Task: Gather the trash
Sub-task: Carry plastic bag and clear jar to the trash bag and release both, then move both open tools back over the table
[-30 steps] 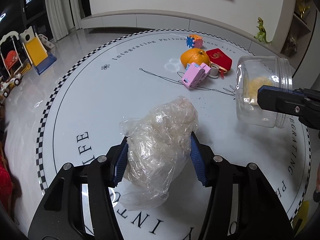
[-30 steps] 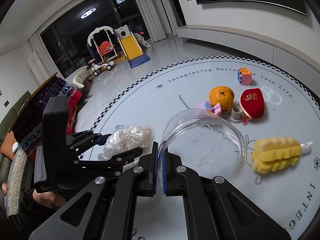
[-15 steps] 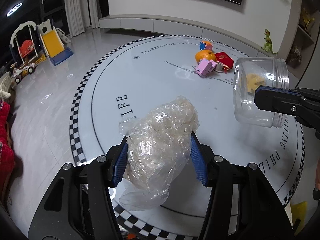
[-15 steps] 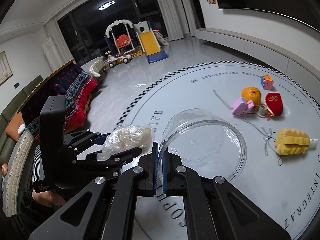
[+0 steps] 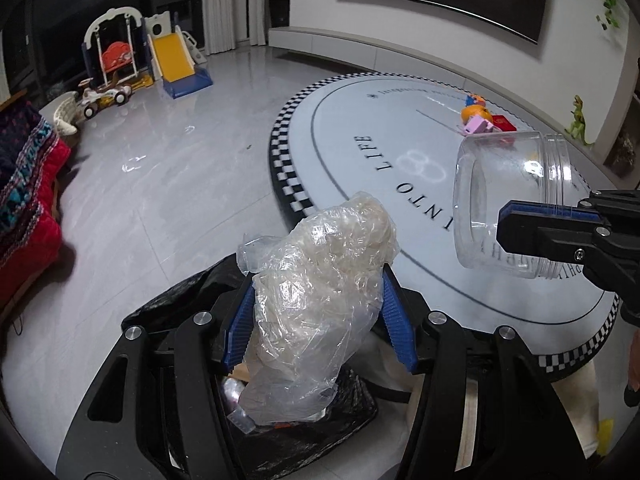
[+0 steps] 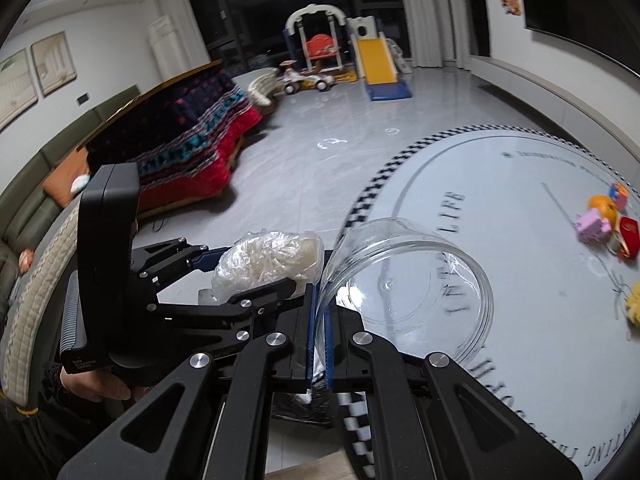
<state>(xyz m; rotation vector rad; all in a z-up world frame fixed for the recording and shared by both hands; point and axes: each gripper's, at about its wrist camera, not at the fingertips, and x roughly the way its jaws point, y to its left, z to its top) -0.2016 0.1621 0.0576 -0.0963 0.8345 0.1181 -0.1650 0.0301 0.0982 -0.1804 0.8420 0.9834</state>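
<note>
My left tool [image 5: 316,320] grips the crumpled plastic wrap [image 5: 320,304] between its blue pads, poised above the open black trash bag [image 5: 352,412] below, ready to drop. My right tool [image 6: 318,340] is clamped on the clear jar [image 6: 404,292]'s rim, mouth sideways, just right of the wrap. Bare floor lies open left; the rug [image 5: 360,168]'s checkered edge runs far right.
</note>
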